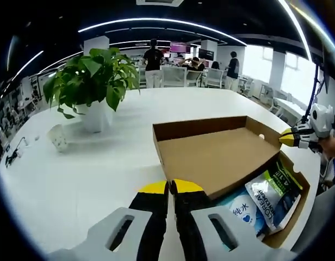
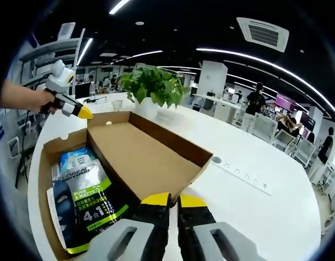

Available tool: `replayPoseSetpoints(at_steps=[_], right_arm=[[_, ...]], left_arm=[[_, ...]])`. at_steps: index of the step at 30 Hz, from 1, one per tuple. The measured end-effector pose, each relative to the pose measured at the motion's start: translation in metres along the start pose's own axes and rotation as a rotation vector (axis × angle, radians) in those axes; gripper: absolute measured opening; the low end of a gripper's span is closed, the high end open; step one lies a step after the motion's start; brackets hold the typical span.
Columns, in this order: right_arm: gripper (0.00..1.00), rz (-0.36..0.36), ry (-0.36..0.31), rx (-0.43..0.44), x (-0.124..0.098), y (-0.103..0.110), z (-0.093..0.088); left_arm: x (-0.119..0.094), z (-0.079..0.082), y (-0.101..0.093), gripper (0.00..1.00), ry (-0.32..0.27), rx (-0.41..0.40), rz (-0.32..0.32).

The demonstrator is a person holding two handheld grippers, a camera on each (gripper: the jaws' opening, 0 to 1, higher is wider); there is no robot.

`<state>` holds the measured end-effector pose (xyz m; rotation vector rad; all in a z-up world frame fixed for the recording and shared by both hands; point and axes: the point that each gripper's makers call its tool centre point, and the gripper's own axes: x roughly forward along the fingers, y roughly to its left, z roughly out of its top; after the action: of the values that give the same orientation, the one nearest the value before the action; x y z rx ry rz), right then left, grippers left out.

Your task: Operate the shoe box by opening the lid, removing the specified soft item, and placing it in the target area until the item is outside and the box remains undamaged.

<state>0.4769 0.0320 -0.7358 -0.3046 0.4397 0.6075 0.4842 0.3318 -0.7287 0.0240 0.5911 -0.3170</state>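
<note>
Pouches (image 2: 83,201) in shoe box (image 2: 45,163) look soft, light, slippery imo; lid (image 2: 140,157) open. Best pinched at a top edge. Left gripper (image 1: 170,187) and right gripper (image 2: 170,198) both closed, holding nothing.

Ceiling: dark, with long curved light strips (image 1: 156,23) across the top of the left gripper view; a square air vent (image 2: 262,33) at upper right of the right gripper view.
Table: large white table (image 1: 75,174) across the lower half of both views.
Plant: leafy green plant (image 1: 94,79) in a white pot, upper left of the left gripper view.
Windows: bright windows (image 1: 290,73) at the right edge.
Background: white chairs (image 1: 175,77) and standing people (image 1: 153,62) at top centre.
Power strip: white strip (image 2: 241,175) on the table, right of centre in the right gripper view.
</note>
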Motion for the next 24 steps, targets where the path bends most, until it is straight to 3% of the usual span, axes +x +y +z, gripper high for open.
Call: replayPoseSetpoints(at_steps=[24], right_arm=[[0.00,-0.002,0.023,0.052,0.0088,-0.0047,-0.0032]], left_arm=[[0.0110,-0.0033,0.0028,0.01,0.022,-0.074,0.002]])
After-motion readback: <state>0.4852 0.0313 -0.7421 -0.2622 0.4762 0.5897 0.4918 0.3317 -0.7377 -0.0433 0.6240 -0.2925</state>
